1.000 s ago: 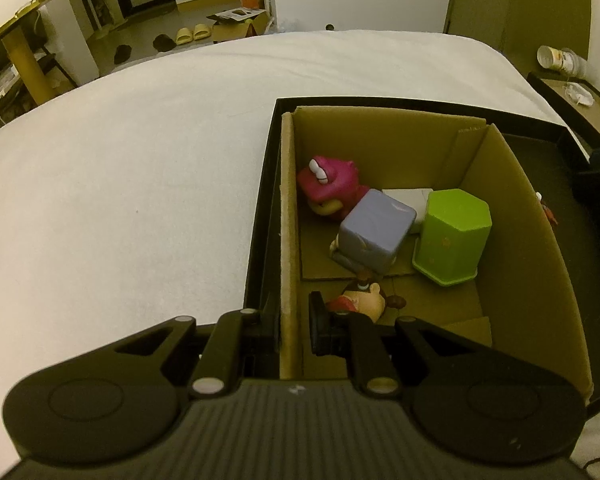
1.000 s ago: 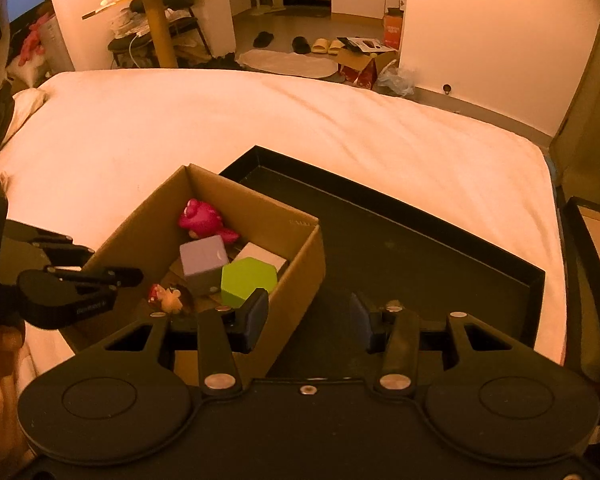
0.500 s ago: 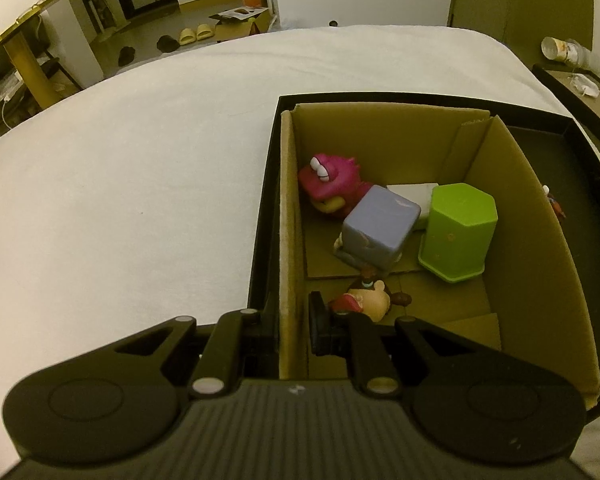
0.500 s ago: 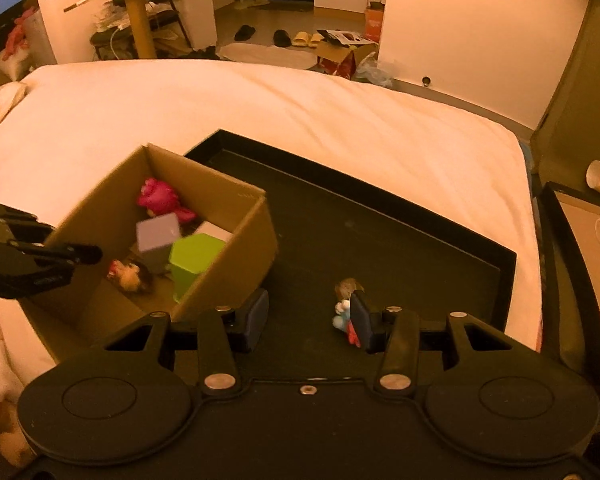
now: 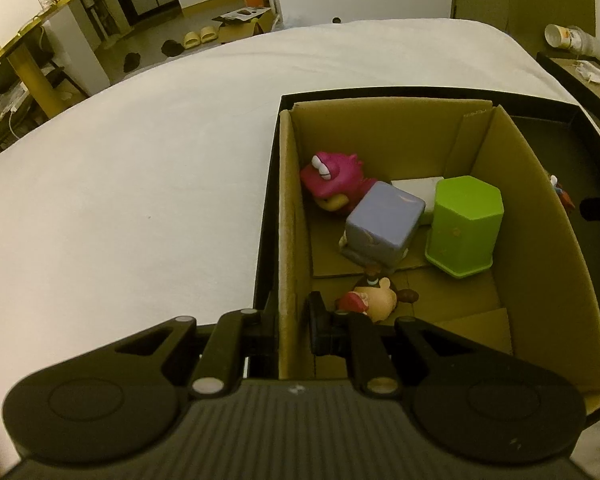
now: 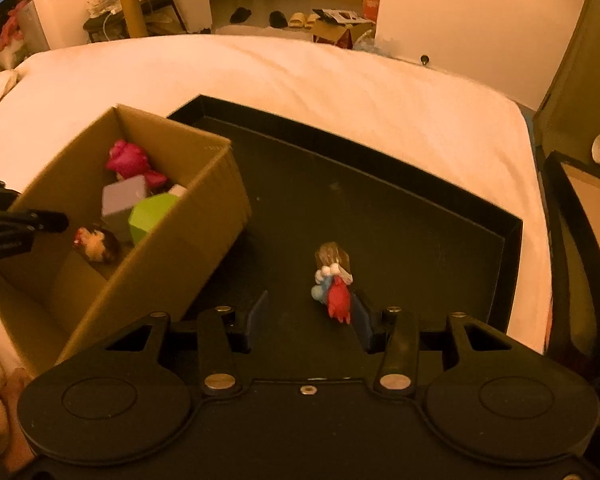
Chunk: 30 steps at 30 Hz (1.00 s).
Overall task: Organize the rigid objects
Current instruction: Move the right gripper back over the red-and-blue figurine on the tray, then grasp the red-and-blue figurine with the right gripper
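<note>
Nearly done: pink monster [image 5: 332, 178], grey cube [image 5: 384, 224], green hexagon pot [image 5: 464, 226] and small doll [image 5: 374, 300] already lay in cardboard box [image 5: 540, 216]. Left gripper [image 5: 294, 320] clamped on box wall. Right gripper [image 6: 310, 316], jaws apart, empty, hovered just beside last figurine [image 6: 334, 280] on black tray [image 6: 420, 216].

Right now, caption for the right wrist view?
Open right gripper nears a figurine on the black tray, beside the toy box.
</note>
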### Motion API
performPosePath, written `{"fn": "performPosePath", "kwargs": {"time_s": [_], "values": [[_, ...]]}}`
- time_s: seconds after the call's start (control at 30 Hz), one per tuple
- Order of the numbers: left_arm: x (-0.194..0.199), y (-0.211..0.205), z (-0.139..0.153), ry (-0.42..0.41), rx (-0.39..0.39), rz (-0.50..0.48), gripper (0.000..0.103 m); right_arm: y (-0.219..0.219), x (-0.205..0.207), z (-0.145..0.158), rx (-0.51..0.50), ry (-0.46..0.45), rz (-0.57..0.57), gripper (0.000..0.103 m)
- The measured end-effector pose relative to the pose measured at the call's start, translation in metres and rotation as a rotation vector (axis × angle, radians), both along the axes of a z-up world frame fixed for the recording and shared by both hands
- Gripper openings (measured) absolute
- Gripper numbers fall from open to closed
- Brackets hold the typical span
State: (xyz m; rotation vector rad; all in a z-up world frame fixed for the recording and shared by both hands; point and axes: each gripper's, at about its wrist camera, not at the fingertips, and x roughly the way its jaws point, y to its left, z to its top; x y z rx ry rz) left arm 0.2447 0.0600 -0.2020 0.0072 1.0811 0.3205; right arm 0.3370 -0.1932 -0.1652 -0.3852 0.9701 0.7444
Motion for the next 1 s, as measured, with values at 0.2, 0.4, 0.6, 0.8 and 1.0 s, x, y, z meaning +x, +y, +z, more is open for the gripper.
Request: {"fn": "performPosePath", "kwargs": {"time_s": [0.2,0.4,0.6,0.8,1.0], "values": [[0.000,-0.001,0.001,-0.002,0.001,-0.004,0.012,0.006,0.010,-0.020,-0.018,0.014,-0.002,0.046],[-0.001,0.000,0.001,-0.006,-0.002,-0.005,0.012,0.011,0.021,-0.033,-0.021,0.017,-0.022,0.045],[-0.001,0.000,0.002,-0.008,-0.003,-0.007,0.012,0.020,0.029,-0.042,-0.046,0.004,-0.037,0.044],[-0.003,0.003,0.002,-0.015,-0.012,-0.004,0.012,0.027,0.028,-0.053,-0.108,-0.026,-0.032,0.031],[-0.004,0.006,0.003,-0.024,-0.026,-0.003,0.012,0.029,0.017,-0.039,-0.119,-0.056,-0.016,0.029]]}}
